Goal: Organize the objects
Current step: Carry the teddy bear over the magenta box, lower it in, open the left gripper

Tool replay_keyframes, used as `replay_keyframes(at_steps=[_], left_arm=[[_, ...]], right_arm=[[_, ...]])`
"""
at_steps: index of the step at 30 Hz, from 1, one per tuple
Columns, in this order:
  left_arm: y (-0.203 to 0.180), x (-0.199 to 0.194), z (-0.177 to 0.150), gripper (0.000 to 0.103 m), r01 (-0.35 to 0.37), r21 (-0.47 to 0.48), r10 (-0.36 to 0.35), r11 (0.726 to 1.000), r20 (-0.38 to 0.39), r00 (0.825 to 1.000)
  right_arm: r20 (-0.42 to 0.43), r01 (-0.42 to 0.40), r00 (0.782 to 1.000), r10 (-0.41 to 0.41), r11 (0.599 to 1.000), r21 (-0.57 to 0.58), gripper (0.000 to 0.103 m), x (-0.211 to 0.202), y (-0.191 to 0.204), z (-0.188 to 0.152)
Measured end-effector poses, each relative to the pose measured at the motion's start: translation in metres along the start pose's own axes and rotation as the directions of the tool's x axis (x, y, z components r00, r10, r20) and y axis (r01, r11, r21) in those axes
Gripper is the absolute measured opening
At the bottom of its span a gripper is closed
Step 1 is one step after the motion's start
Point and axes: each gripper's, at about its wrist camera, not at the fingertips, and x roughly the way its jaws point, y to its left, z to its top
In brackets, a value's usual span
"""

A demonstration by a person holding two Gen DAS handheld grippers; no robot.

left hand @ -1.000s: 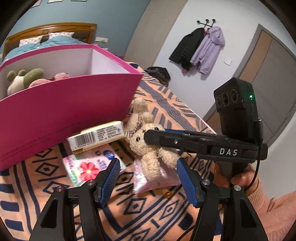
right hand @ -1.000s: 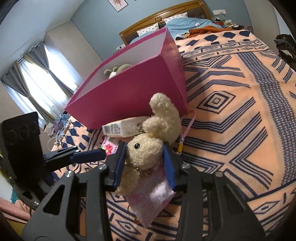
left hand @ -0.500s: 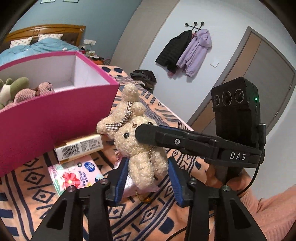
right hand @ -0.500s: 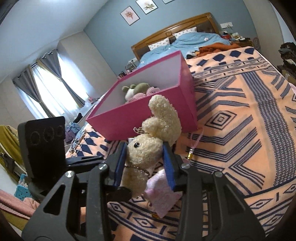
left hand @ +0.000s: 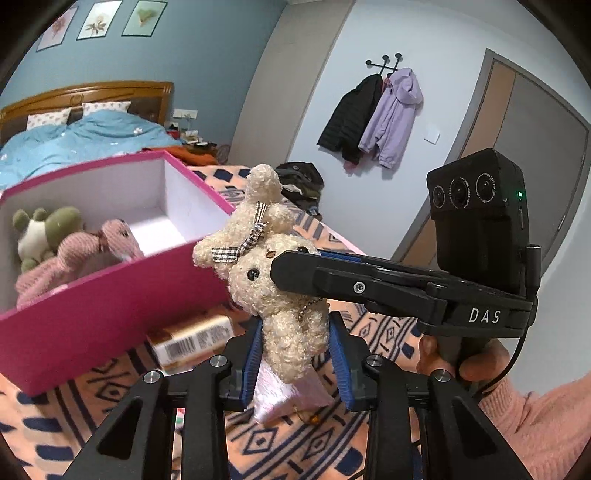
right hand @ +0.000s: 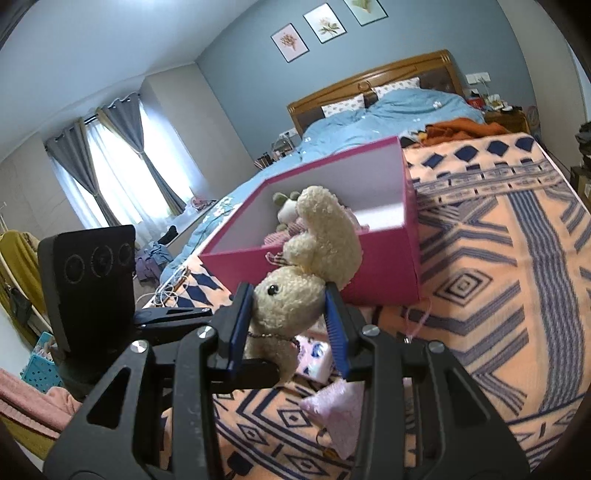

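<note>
Two tongs hold one fluffy bunny (left hand: 280, 280) up in the air near the pink box (left hand: 110, 295): the right tongs (right hand: 288, 325) squeeze its head, the left tongs (left hand: 295, 354) squeeze its soft, light, squashy body.

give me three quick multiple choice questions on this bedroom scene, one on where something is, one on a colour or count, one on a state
1. Where is the green plush frog?
A. inside the open pink cardboard box
B. on the patterned blanket
C. hanging on the coat hook

2. How many framed flower pictures hang above the headboard?
A. one
B. three
C. five

3. What is the right claw doing?
A. hanging open
B. shut on the cream curly plush bunny
C. shut on a barcoded carton

Answers: 1 A, the frog lies against the box's white inner wall. 2 B, three frames show in a row. 3 B, both blue pads press the bunny's head, lifted off the blanket.
</note>
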Motion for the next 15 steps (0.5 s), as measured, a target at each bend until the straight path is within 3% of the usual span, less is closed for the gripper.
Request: replay_keyframes(at_steps=[15], left_arm=[[0.021,0.001,0.038,0.034,-0.080,0.018,0.080,0.997,0.035,0.996]], right_arm=[[0.022,-0.034,0.999,0.035,0.998,-0.052,0.041,0.022,0.002,0.045]])
